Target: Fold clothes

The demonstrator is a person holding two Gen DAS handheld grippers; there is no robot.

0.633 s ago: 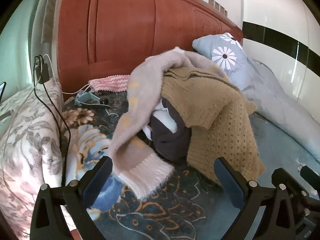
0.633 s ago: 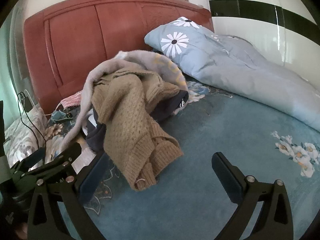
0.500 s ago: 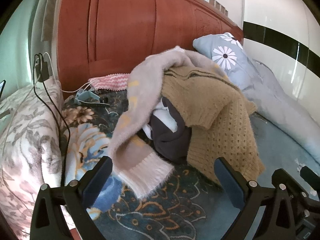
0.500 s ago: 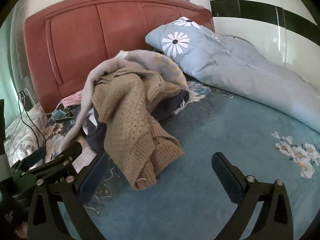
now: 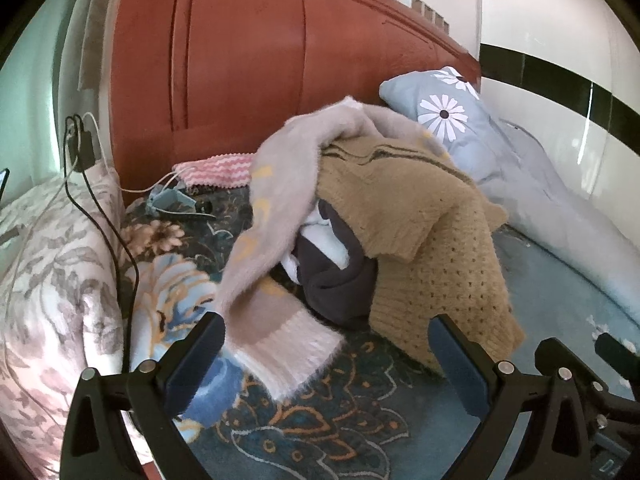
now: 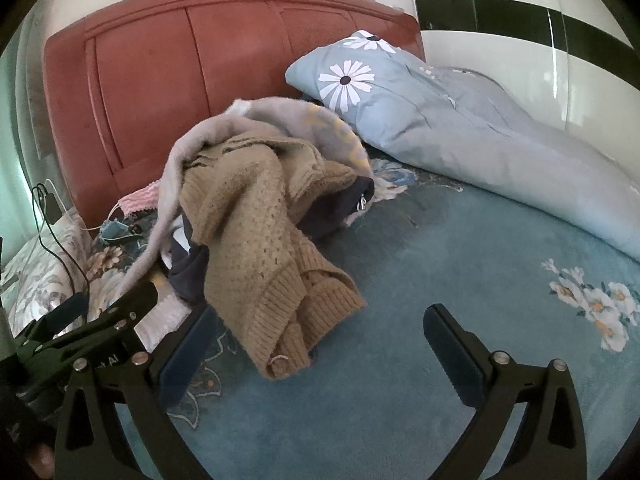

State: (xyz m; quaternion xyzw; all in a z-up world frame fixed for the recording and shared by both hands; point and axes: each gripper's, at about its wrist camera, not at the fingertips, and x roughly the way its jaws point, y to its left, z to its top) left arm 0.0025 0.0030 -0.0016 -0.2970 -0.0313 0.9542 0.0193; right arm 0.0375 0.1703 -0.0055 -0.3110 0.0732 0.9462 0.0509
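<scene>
Bed (image 6: 460, 280), red headboard (image 5: 248, 72) far. Clothes pile (image 5: 360, 208) heaped ahead; pale sweater's cuff (image 5: 288, 344) lies between your left gripper (image 5: 326, 354) jaws, untouched. Right gripper (image 6: 320, 344) also spread, empty; left nearer.

**Bedroom with a red-brown headboard**

A panelled red-brown headboard (image 6: 224, 64) stands at the far edge of the bed (image 6: 460, 280), whose cover is teal with flower prints. A white wall (image 6: 500, 76) with a dark horizontal band runs along the bed's right side. Daylight shines off that wall. Pale green wall (image 5: 24, 92) shows at left.
</scene>
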